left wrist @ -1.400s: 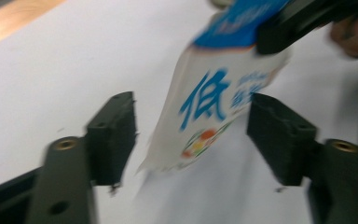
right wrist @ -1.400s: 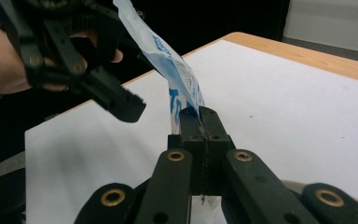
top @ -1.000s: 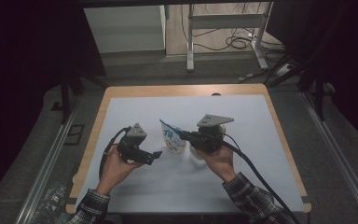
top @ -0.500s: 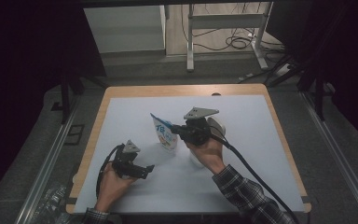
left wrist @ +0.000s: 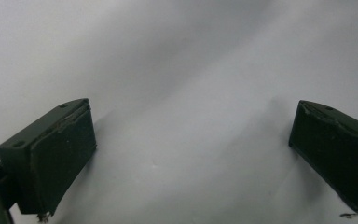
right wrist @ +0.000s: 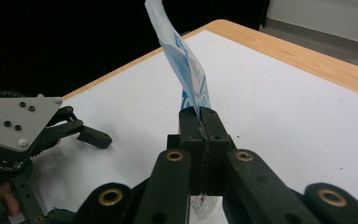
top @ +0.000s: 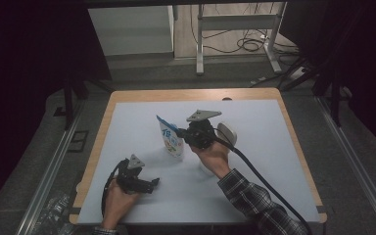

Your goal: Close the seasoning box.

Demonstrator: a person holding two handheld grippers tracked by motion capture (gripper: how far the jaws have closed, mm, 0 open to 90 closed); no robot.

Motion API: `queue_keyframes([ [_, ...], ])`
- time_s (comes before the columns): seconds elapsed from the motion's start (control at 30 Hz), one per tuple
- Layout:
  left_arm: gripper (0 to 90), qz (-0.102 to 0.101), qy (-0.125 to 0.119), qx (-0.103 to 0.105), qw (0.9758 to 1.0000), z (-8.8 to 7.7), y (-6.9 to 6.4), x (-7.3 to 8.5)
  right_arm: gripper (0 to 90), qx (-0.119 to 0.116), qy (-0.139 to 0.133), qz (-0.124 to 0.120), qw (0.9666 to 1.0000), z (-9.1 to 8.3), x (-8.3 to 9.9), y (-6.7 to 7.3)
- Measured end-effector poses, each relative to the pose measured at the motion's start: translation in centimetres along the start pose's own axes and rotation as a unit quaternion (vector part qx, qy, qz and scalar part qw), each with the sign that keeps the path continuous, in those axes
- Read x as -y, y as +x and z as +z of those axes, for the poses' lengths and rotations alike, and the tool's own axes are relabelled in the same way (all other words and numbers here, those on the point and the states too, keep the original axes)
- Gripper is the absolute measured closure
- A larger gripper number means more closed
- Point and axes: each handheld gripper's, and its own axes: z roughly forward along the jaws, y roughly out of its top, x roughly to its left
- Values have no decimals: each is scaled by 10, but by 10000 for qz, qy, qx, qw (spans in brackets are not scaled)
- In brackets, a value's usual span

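The right gripper is clamped on the edge of a thin blue-and-white pouch, a flat, glossy plastic packet with printed lettering, and holds it near the middle of the worktop. In the right gripper view the two black jaws press flat together with the crinkled film of the pouch pinched between them, and the packet rises from them in a slight curve, narrow and edge-on. The left gripper sits low near the front left of the worktop, well apart from the pouch, and its jaws have just been opening; in the left gripper view the two dark, blocky pads stand wide apart with only the smooth, pale matte surface between them. The worktop is a light sheet laid over a wooden board whose rounded tan rim shows along the far and left edges. A grey three-cornered plate tops each gripper, and a thick black cable trails from the right one past a checked sleeve. Just behind the right gripper lies a round white object, smooth and disc-like.
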Motion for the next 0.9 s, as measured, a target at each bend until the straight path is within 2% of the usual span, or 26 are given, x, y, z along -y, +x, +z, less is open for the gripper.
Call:
queue_keyframes([
  [0.1, 5, 2, -10, -2, 10000, 0, 0, 0, 806, 40, 36, -81, 10000, 1, 1, 0],
  [0.43, 5, 7, -32, -13, 10000, 0, 0, 1, 705, 155, 44, -154, 9998, -1, 1, 1],
  [0.7, 5, 7, -30, -9, 10000, 0, 0, 1, 623, 184, 68, -279, 9994, -17, -2, 4],
  [0.9, 5, 2, -39, -6, 10000, 0, 0, 1, 619, 178, 170, -307, 9992, -30, 5, 2],
])
